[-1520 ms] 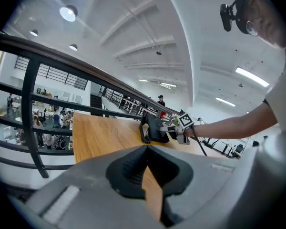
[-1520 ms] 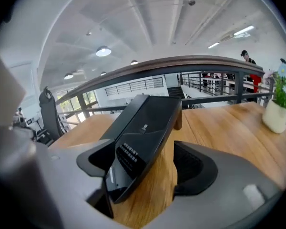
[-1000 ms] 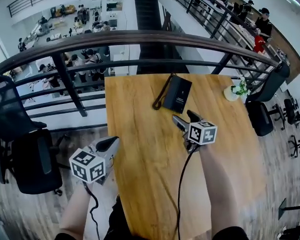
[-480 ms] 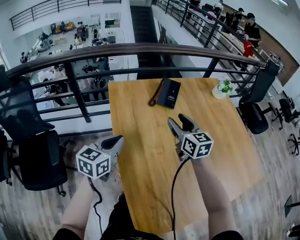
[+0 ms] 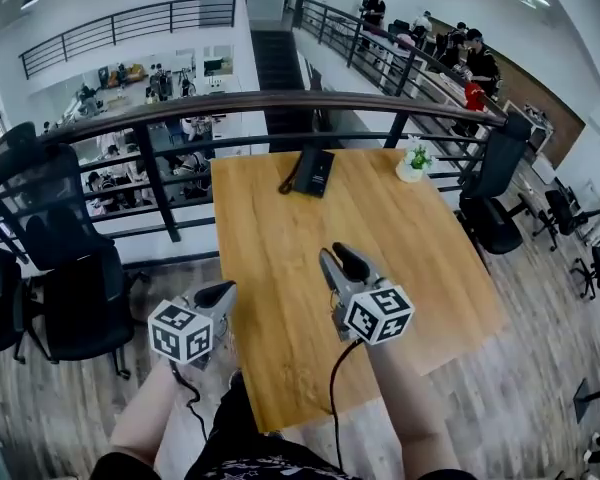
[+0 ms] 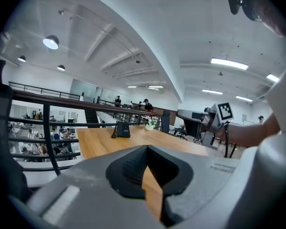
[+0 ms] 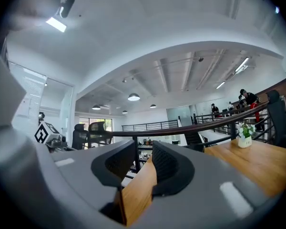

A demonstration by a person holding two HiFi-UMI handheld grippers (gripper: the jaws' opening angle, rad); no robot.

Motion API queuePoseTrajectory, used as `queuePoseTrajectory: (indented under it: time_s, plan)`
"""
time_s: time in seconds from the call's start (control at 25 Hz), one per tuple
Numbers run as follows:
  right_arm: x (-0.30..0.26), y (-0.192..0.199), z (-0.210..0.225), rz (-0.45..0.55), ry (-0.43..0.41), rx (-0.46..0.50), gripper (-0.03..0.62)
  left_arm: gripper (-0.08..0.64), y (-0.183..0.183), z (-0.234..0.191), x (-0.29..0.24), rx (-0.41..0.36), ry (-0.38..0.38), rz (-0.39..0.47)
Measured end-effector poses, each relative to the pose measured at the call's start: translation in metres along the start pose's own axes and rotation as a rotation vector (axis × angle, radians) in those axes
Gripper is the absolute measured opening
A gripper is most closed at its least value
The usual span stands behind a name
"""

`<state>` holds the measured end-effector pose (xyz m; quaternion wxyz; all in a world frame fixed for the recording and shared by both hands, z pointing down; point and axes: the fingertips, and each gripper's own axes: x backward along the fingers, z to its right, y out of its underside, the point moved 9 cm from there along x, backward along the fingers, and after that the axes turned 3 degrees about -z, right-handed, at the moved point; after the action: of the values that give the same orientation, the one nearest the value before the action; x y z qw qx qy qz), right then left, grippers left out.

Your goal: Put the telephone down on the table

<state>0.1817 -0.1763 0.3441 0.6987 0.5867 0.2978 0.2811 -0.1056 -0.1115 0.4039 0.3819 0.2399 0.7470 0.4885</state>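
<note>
The black telephone [image 5: 315, 171] lies flat near the far edge of the wooden table [image 5: 400, 238], its cord curled on its left side. It also shows small and far off in the left gripper view as the telephone [image 6: 122, 129]. My right gripper [image 5: 337, 258] hovers over the near half of the table, well short of the telephone. Its jaws are closing, and the narrow gap in the right gripper [image 7: 144, 161] holds nothing. My left gripper [image 5: 220, 293] hangs off the table's left side above the floor. The tips of the left gripper [image 6: 147, 149] meet, with nothing held.
A dark metal railing [image 5: 280, 103] curves just behind the table. A small potted plant [image 5: 413, 163] stands at the far right corner. Black office chairs stand at the left [image 5: 50, 258] and at the right [image 5: 490, 208]. A cable [image 5: 332, 388] trails from the right gripper.
Both grippers have drawn back from the telephone toward me and risen. The right jaws have narrowed from wide open. The telephone has stayed in place on the table.
</note>
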Motion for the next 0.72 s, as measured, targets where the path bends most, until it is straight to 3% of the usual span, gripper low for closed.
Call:
queuePoseTrajectory:
  time_s: [0.16, 0.36, 0.52, 0.72]
  plan:
    - [0.057, 0.008, -0.029, -0.008, -0.017, 0.030, 0.090, 0.002, 0.035, 0.034, 0.044, 0.010, -0.040, -0.033]
    - [0.103, 0.022, -0.066, 0.002, -0.026, 0.058, 0.015, 0.002, 0.052, 0.064, 0.078, 0.035, -0.080, -0.023]
    - [0.136, 0.037, -0.090, -0.004, -0.050, 0.062, 0.003, 0.002, 0.062, 0.090, 0.090, 0.040, -0.064, -0.021]
    - [0.178, 0.058, -0.098, -0.018, -0.011, 0.006, 0.003, 0.002, 0.072, 0.101, 0.097, 0.061, -0.038, -0.037]
